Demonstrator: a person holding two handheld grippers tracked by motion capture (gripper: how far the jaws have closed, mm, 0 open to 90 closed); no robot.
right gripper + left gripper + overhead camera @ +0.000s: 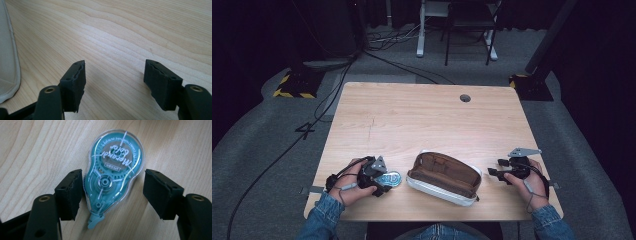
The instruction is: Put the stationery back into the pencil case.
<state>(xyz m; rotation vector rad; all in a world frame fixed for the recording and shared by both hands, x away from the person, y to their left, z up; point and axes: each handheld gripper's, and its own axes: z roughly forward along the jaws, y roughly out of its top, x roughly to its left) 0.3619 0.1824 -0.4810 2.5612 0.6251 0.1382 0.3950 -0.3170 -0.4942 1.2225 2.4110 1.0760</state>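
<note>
A teal see-through correction tape dispenser (112,173) lies flat on the wooden table (422,120), its tip toward my left gripper (113,187). That gripper's jaws stand either side of the dispenser's narrow end. The left pad (72,192) is right at its edge, while the right pad (160,192) is apart from it by a clear gap. In the high view the dispenser (392,178) sits just left of an open pencil pouch (444,177) with a brown lining. My right gripper (493,172) rests to the right of the pouch, open, with bare wood between its jaws (115,80).
The pouch's pale fabric edge (7,62) shows at the left of the right gripper view. A round cable hole (465,98) sits near the table's far edge. Beyond the table are cables on grey carpet and stand legs (422,35).
</note>
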